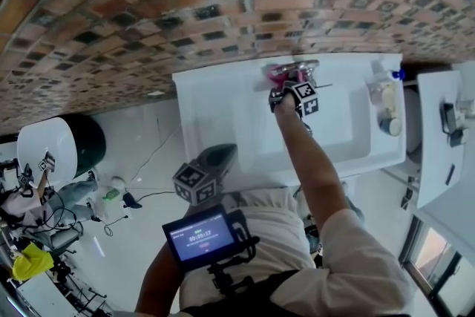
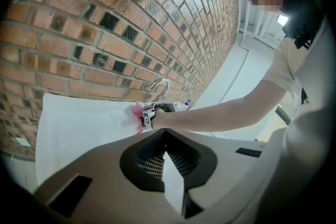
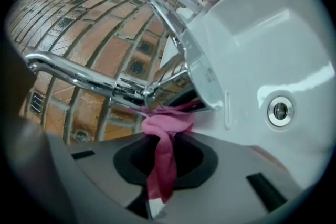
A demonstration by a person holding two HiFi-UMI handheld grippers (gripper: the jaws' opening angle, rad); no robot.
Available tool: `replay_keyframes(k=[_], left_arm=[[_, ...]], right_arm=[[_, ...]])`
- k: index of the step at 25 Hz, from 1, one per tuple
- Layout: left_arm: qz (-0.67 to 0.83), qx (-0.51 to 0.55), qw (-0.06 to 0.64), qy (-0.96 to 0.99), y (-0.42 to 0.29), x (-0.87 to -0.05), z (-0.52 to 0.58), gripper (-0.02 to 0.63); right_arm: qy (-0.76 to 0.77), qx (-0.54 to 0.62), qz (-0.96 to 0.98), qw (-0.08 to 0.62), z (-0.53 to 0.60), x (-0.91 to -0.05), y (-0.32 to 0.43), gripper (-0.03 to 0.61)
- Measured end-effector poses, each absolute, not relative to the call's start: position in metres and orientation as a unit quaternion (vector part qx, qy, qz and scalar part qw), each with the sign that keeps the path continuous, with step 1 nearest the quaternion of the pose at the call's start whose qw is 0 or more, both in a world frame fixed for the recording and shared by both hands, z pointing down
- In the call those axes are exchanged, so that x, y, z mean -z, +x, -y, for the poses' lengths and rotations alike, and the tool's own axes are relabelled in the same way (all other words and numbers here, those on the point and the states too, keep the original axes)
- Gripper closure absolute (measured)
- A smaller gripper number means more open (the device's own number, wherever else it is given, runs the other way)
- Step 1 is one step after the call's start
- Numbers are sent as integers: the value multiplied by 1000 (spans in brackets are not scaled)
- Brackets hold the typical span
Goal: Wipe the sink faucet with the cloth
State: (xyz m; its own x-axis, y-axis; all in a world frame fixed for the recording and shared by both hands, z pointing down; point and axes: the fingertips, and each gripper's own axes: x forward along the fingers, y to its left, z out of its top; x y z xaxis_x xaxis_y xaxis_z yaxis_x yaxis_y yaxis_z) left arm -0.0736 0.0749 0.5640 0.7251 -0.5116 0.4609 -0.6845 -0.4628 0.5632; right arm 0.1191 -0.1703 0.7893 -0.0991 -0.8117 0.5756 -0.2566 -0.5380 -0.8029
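A white sink (image 1: 215, 108) is fixed to a brick wall. Its chrome faucet (image 3: 89, 78) curves out at the back rim and also shows in the left gripper view as a thin arc (image 2: 160, 84). My right gripper (image 3: 163, 136) is shut on a pink cloth (image 3: 165, 128), whose bunched end is pressed against the faucet's base just below the spout. From the head view the right gripper (image 1: 293, 89) sits at the sink's back edge with the cloth (image 1: 286, 72) beyond it. My left gripper (image 1: 215, 159) hangs back by the sink's front edge, shut and holding nothing (image 2: 165, 136).
A soap bottle (image 1: 382, 89) and small containers stand on the sink's right rim. The drain overflow (image 3: 280, 110) is in the basin wall. A white shelf unit (image 1: 438, 137) stands to the right. A round bin (image 1: 52, 148) and cables lie on the floor to the left.
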Motion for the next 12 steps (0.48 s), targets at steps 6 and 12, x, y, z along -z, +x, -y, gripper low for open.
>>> replay_keyframes(k=[6, 12], left_arm=[[357, -109, 383, 845, -76, -564, -76, 612], [361, -107, 383, 844, -80, -563, -80, 612]], right_arm=[[-605, 631, -419, 244, 167, -787, 122, 511], [-567, 630, -453, 274, 165, -778, 129, 511]])
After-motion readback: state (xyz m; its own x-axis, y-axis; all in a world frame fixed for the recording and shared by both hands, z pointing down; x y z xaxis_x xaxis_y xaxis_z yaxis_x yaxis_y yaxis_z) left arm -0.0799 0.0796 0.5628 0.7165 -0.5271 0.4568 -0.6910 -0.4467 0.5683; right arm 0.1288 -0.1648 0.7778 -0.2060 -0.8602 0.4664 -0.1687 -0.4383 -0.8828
